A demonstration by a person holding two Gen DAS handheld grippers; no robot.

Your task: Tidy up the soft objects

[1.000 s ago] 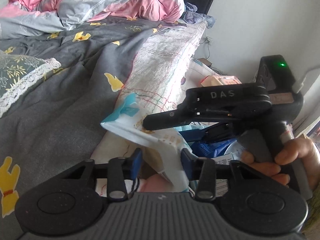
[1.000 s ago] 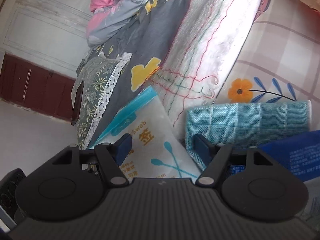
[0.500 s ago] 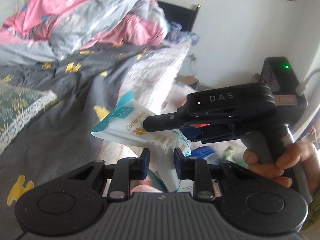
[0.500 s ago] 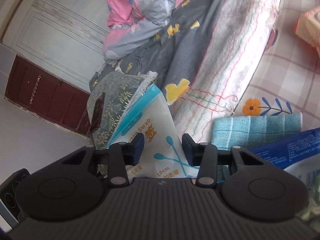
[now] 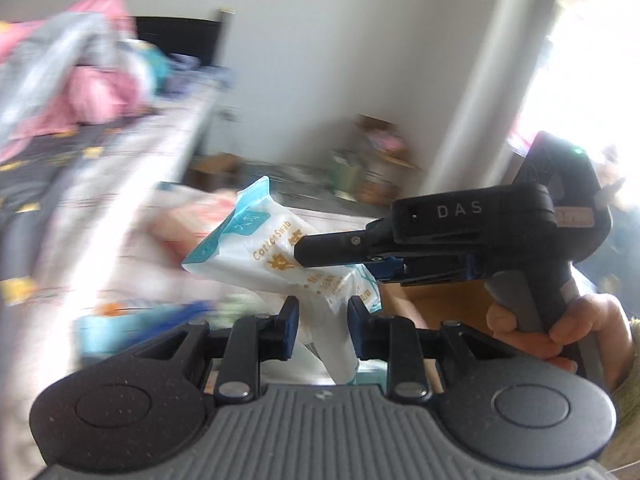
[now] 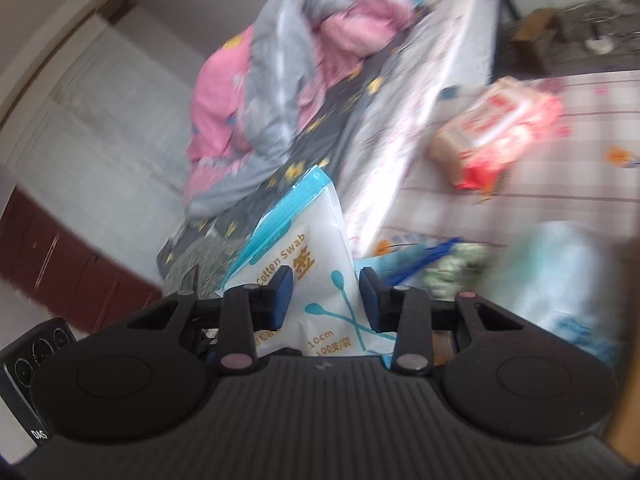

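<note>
Both grippers have hold of the same thing here: the left gripper (image 5: 319, 322) is pinched onto the bottom end of a white and teal cotton swab bag (image 5: 256, 252), with the plastic squeezed between its blue pads (image 5: 289, 322), and the right gripper (image 6: 324, 300) is clamped on the bag (image 6: 316, 276) too, one finger pressed against each side of it. From the left wrist view the right gripper (image 5: 320, 250) comes in from the right side, its black finger lying across the printed face of the bag, and the person's right hand (image 5: 560, 328) is wrapped around its handle just beyond the left gripper's right finger. The bag sticks up and away from both sets of fingers, teal sealed edge furthest out. Past the right gripper, to its right, there's a blurry pile of blue and pale stuff (image 6: 540, 276) on a checked tablecloth (image 6: 560, 184), and further out a red and orange pack (image 6: 496, 132) lying on that same cloth. Off to the left and further back is the bed with a dark grey sheet (image 6: 332, 128) and a bunched-up pink and grey duvet (image 6: 288, 68). Everything in the background is pretty smeared, so small details are a wash.
</note>
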